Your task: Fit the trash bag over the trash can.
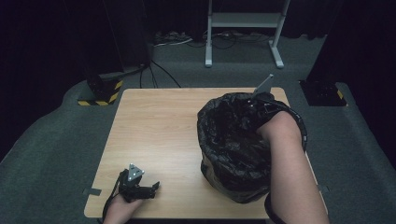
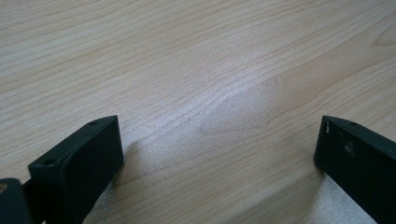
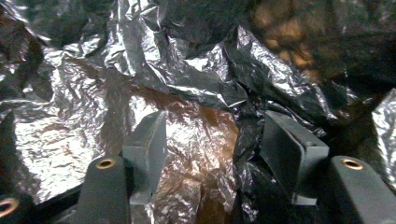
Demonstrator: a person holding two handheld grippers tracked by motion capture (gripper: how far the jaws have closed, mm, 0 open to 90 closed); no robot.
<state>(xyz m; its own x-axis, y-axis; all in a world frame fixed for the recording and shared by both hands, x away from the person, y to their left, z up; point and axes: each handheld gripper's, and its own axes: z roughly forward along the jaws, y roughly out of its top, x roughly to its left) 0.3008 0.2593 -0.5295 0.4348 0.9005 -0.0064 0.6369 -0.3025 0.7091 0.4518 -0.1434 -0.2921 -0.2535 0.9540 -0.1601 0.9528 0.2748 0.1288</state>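
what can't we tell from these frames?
- Right gripper, right gripper view: jaws apart in the black bag; crumpled plastic hides any pinch.
- High view: bag folds hide its inside and what it lines.
- Left gripper, open over the table; tiny in the high view.

one table (image 1: 154, 140), one black bag (image 1: 233, 144), two grippers, seemingly

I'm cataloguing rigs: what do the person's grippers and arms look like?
Both are black handheld units. The left gripper carries a grey three-cornered plate and a trailing black cable; its jaws are blocky, with small screw holes. The right gripper has brass-coloured screw inserts. The forearms are bare, with no sleeves.
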